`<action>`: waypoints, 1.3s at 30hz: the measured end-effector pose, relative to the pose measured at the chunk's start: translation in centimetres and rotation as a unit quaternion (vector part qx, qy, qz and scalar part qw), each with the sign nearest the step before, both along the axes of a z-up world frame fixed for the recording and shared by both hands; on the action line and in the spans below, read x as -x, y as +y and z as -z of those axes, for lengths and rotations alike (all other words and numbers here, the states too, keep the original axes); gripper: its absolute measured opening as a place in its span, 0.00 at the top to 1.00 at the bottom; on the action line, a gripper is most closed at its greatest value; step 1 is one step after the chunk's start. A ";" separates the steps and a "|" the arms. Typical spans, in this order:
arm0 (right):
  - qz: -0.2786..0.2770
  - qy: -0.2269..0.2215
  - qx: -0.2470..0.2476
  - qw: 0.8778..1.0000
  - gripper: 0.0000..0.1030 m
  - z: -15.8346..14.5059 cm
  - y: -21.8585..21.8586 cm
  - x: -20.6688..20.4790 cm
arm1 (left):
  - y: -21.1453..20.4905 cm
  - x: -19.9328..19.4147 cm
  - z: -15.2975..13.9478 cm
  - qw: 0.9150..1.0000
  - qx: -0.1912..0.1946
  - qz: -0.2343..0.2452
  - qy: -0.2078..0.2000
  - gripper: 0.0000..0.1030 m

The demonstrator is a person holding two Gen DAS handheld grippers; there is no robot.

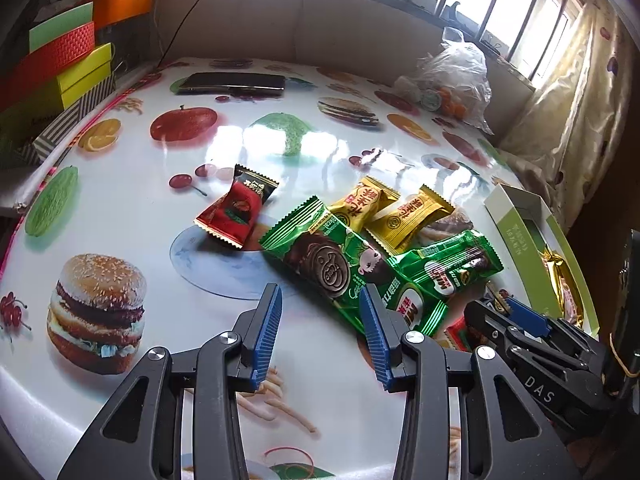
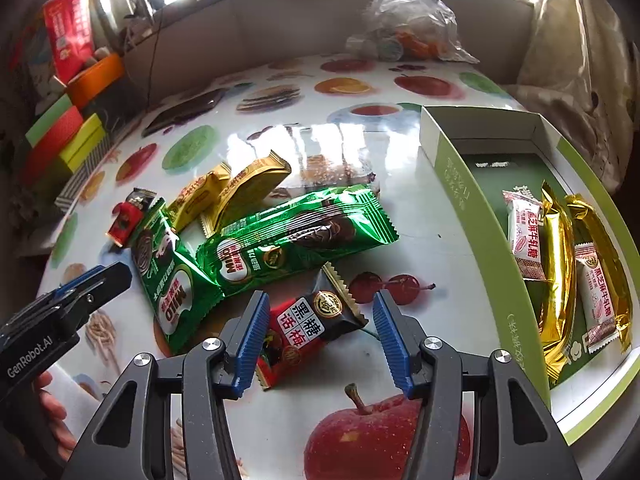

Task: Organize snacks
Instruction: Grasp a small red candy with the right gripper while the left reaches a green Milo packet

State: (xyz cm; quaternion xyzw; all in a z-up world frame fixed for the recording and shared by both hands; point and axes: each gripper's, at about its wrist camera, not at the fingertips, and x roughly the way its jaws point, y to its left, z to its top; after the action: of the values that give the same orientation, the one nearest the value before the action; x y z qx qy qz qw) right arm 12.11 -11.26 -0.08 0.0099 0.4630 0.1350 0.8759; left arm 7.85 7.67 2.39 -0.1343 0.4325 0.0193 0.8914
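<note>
Snack packets lie heaped mid-frame on a fruit-and-burger print tablecloth (image 1: 120, 208). The left gripper (image 1: 320, 332), jaws apart and empty, hovers at the lower centre by a green Milo wafer packet (image 1: 320, 256). In the right wrist view, the right gripper (image 2: 320, 336) stands open around a red-and-black plum candy packet (image 2: 308, 328), not clamping it. At right, a green-walled box (image 2: 480, 216) holds gold bars (image 2: 556, 264) and white nougat packets (image 2: 524, 236).
</note>
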 end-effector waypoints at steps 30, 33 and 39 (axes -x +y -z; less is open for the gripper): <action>-0.042 -0.042 0.006 0.998 0.79 -1.0 -1.1 1.4 | -4.3 -2.9 -1.2 0.997 -0.022 0.076 0.000 0.59; -0.044 -0.044 0.011 0.998 0.79 -1.2 -1.0 1.2 | -5.1 -3.5 -1.2 0.995 -0.030 0.094 0.000 0.59; -0.035 -0.048 -0.004 0.998 0.83 -1.7 -2.0 1.7 | -6.8 -4.8 -1.1 0.988 -0.036 0.150 0.004 0.59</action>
State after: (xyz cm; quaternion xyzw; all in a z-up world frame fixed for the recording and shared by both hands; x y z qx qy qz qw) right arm 10.44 -13.24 1.58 -0.0091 0.4200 0.1679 0.8918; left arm 12.67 0.88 3.46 -0.0354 0.4501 -0.0983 0.8869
